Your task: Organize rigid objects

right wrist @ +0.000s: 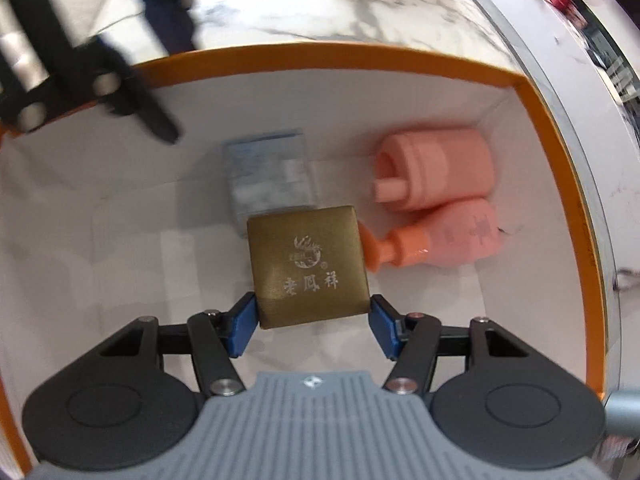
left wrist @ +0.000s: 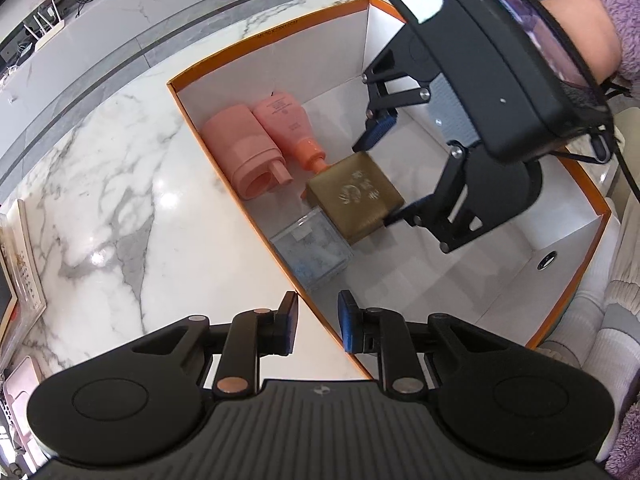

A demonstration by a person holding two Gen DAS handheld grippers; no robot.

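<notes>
While the right gripper (right wrist: pixel 312 322) clamps the gold box (right wrist: pixel 306 266) inside the orange bin (right wrist: pixel 568 184), pink bottles (right wrist: pixel 436 168) lie at two o'clock. The left gripper (left wrist: pixel 318 326) hangs nearly closed and empty over the bin's rim at six o'clock.

Right claw (right wrist: pixel 312 322) pointed steeply down, jaws clamped on load; left claw (left wrist: pixel 318 326) narrowly parted, empty.

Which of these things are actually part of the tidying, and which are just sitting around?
Part of the job:
- gold box, held between the right gripper's fingers
- orange-edged box
- pink cap, pink bottle and clear case already lying inside it

Just lying about:
- framed card on the marble counter
- left gripper, holding nothing
</notes>
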